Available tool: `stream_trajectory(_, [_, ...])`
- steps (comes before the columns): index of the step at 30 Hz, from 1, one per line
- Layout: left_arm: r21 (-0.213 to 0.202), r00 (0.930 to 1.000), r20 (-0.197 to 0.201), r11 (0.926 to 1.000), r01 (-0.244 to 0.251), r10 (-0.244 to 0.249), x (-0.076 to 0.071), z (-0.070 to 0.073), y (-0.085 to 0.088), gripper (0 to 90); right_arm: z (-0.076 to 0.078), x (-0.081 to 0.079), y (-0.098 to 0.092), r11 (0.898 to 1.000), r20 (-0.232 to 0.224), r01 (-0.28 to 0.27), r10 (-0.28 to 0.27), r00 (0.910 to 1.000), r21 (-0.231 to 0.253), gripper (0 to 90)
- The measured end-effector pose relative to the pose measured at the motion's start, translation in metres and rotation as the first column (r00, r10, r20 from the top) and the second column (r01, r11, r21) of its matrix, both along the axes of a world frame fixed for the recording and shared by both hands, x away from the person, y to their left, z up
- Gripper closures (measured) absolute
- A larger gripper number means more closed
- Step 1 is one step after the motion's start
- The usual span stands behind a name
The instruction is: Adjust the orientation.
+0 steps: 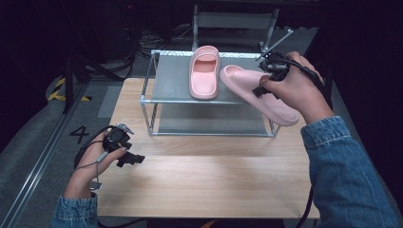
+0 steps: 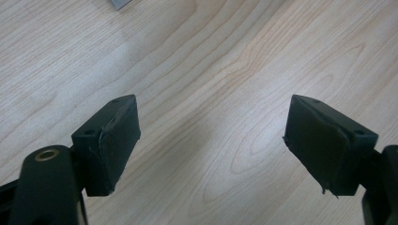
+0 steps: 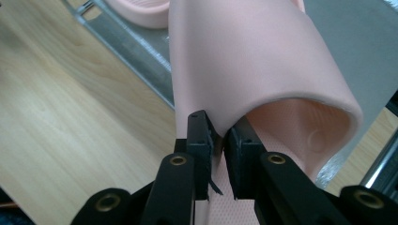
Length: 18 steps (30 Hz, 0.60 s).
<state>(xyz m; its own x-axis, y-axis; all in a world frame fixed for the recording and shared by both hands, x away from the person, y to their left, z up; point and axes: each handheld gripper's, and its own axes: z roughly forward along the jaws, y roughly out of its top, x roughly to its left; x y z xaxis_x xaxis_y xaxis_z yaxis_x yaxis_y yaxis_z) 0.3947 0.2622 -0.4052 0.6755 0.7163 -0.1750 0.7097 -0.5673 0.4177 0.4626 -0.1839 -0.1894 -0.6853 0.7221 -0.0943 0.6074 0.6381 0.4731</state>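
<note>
Held slipper [image 1: 259, 93] hangs tilted off the rack's [image 1: 157, 100] right front edge, right of the parked slipper [image 1: 205, 71]. Right gripper [image 3: 218, 140] pinches its strap edge; level it before setting down. Right hand raised far right. Left gripper [image 2: 211, 140] spread wide, low over table [image 1: 199, 175], near left.

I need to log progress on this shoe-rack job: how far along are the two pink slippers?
Done: one slipper lies flat on the rack's top shelf. In hand: the right gripper is shut on the strap edge of the second slipper, held tilted at the shelf's right front corner, heel out past the frame. Left, by my guess: setting it down beside the first. The left gripper is open over the table.
</note>
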Motion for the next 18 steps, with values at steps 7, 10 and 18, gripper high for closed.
stream_trajectory(7, [0.004, 1.0000, -0.003, 1.0000, 0.002, -0.002, 0.005, -0.003, 0.000, 19.3, 0.002, 0.022, 0.008, 0.999, 0.012, 0.044, -0.043, 0.9990, -0.020, 81.5])
stream_trajectory(10, [-0.007, 0.9999, -0.012, 1.0000, 0.001, -0.002, 0.005, -0.003, 0.000, 19.2, 0.001, 0.033, 0.011, 0.997, 0.016, 0.065, -0.064, 0.9978, -0.034, 81.5])
stream_trajectory(18, [-0.008, 0.9999, -0.016, 1.0000, 0.000, 0.000, 0.008, -0.005, 0.001, 19.3, -0.006, 0.058, 0.018, 0.994, 0.000, 0.102, -0.103, 0.9947, -0.047, 81.3])
